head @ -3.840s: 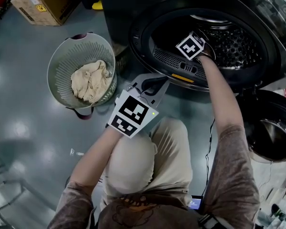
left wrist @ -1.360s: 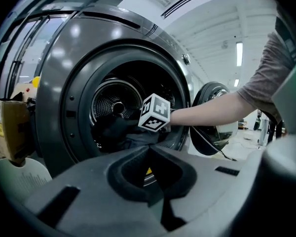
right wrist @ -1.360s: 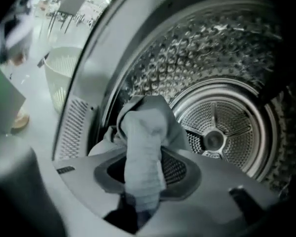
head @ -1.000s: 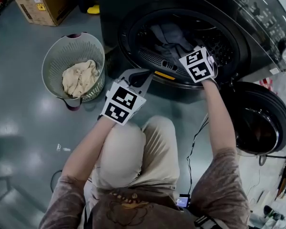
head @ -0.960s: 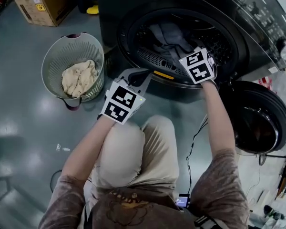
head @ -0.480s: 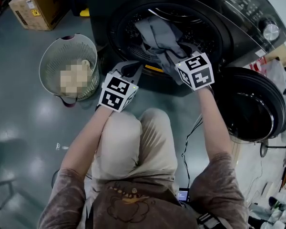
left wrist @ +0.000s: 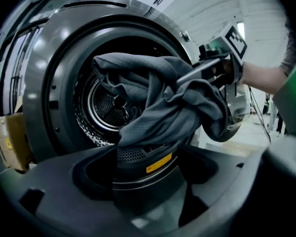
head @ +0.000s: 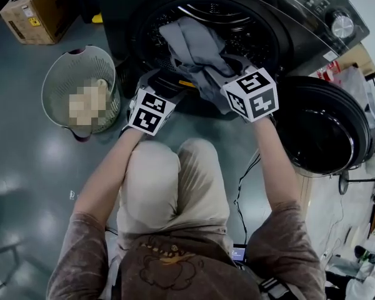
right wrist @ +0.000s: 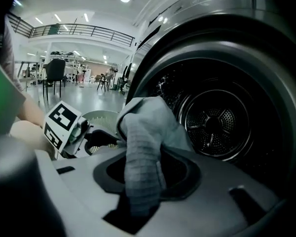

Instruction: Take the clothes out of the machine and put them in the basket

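Hanging crumpled from the right claw [right wrist: 138, 181] — grey ribbed garment [head: 197, 49]

Both forearms reach forward side by side. The left gripper [head: 157, 85] has just been opening its jaws, with nothing between them. The right gripper [head: 220, 67] pinches the grey garment [head: 194, 42].

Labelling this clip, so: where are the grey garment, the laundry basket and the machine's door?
grey garment [head: 197, 49]: head view, bunched middle fold.
laundry basket [head: 61, 74]: head view, inner mesh wall.
machine's door [head: 322, 127]: head view, dark glass bowl.
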{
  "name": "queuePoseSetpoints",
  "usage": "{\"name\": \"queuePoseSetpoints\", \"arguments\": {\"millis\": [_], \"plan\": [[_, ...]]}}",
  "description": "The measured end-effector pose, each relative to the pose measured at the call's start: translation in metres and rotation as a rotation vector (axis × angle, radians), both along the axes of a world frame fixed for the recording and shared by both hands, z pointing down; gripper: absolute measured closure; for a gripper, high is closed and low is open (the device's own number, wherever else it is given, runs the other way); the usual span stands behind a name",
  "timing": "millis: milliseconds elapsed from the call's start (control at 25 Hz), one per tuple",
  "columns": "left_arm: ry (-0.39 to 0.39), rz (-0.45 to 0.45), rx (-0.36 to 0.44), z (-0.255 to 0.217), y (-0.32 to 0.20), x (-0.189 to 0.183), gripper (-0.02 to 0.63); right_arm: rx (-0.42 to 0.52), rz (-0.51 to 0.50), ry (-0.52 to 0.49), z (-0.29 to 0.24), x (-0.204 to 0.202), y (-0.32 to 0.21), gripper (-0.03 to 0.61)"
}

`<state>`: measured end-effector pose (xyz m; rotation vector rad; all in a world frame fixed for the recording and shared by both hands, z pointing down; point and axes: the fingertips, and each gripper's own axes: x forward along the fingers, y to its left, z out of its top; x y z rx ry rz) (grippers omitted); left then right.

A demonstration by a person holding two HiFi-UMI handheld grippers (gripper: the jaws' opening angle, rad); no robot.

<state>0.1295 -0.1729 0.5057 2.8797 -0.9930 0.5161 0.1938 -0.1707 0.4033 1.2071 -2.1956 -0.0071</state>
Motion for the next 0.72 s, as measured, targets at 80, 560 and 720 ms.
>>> {"name": "queuePoseSetpoints", "arguments": {"millis": [80, 560, 720], "plan": [[-0.014, 0.003, 0.052, -0.006, -0.004, 0.004, 0.199, 0.001, -0.016, 0.010, 0.000, -0.005, 0.006, 0.446], [0.015, 0.052, 0.154, -0.024, -0.017, 0.028, 0.178, -0.027, -0.114, -0.056, -0.024, -0.039, 0.031, 0.446], [0.065, 0.082, 0.147, -0.026, -0.012, 0.030, 0.210, -0.023, -0.121, -0.058, -0.026, -0.041, 0.033, 0.445]]}}
